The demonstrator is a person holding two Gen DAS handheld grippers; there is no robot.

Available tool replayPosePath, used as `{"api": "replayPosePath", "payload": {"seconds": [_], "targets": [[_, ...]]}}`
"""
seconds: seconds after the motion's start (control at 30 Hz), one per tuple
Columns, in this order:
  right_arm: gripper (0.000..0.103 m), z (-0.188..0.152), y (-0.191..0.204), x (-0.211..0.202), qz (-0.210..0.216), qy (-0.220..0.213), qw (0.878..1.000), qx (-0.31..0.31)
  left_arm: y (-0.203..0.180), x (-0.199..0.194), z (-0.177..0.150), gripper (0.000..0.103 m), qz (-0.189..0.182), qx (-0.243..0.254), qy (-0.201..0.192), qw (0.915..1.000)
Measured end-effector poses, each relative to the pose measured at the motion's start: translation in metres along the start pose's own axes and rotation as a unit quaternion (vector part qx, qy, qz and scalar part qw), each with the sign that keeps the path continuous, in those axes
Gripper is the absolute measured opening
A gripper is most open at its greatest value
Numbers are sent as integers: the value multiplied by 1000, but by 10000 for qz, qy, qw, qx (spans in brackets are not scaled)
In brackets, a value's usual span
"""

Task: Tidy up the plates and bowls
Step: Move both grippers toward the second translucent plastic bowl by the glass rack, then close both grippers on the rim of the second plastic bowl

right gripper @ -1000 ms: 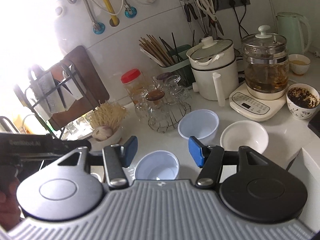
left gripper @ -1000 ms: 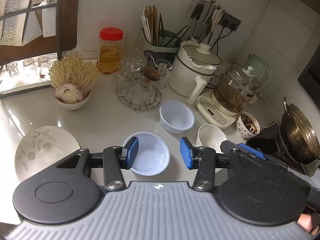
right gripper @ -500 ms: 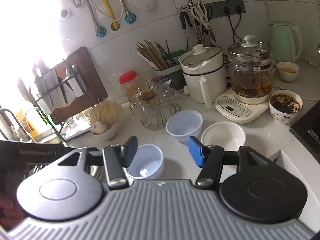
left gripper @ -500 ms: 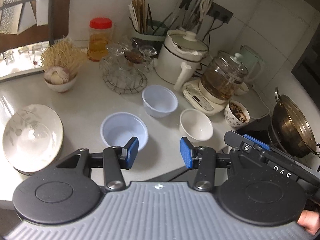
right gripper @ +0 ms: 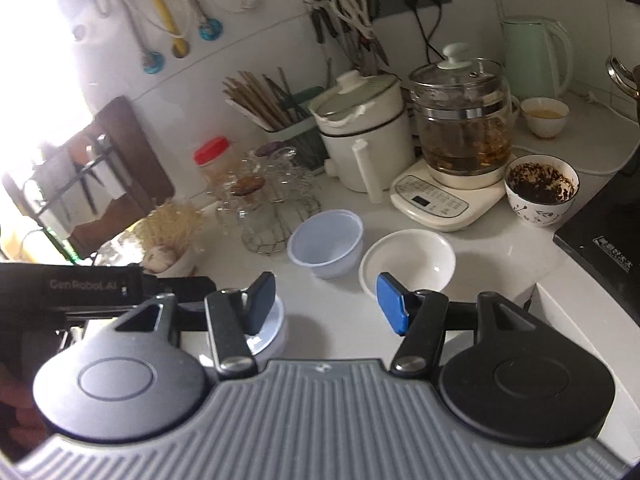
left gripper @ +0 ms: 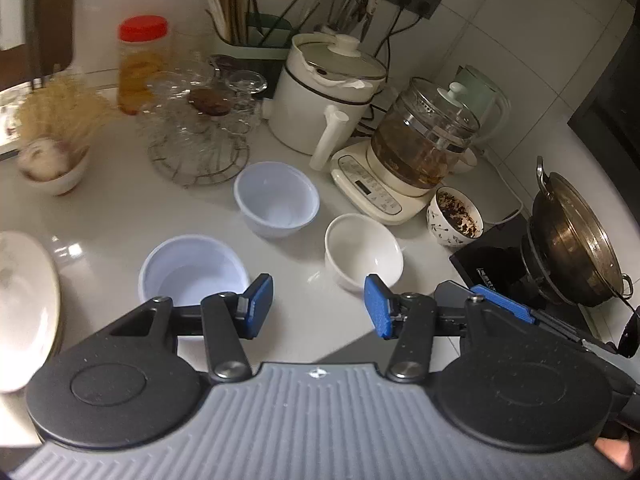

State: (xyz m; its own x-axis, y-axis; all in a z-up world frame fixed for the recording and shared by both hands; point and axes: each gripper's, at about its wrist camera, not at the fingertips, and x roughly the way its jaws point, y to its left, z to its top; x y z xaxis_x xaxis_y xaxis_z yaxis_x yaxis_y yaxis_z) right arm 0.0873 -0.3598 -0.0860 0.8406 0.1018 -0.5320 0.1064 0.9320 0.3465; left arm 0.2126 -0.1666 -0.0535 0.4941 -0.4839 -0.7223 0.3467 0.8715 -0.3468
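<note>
Both claws, left gripper [left gripper: 318, 307] and right gripper [right gripper: 326, 303], hang released and empty above the counter's [left gripper: 120, 216] near edge, probably choosing among the loose near blue bowl [left gripper: 194, 269], white bowl [left gripper: 363, 254], far blue bowl [left gripper: 277, 204], before appliances against the tiled wall.

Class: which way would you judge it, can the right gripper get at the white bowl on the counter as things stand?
Probably yes. The right gripper has its jaws open, the white bowl sits just ahead of it, and nothing lies between them.
</note>
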Motion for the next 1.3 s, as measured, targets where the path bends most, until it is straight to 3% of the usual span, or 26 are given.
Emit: {"api": "replayPosePath", "payload": {"seconds": [0.23,0.6,0.87,0.93,1.07,1.3], "targets": [[60,27,-13,53,-17,133,9999,36,14,54,40,57,-12,14,166,9999],[58,57,-7,152,133,666,9976,-122,71,137,91,57,125,-479,475,9976],[49,68,-6,213,55,1118,9933,-296,113,183,111,56,237,-834,716,9937],[37,68,-8,227,-13,1272,9913,-336,121,192,114,56,208,-942,764,9924],[35,68,-15,243,-72,1464,9884,-390,124,207,116,55,167,-865,871,9923],[30,63,-21,262,-203,1711,9843,-375,123,226,111,39,18,-735,1018,9921]]}}
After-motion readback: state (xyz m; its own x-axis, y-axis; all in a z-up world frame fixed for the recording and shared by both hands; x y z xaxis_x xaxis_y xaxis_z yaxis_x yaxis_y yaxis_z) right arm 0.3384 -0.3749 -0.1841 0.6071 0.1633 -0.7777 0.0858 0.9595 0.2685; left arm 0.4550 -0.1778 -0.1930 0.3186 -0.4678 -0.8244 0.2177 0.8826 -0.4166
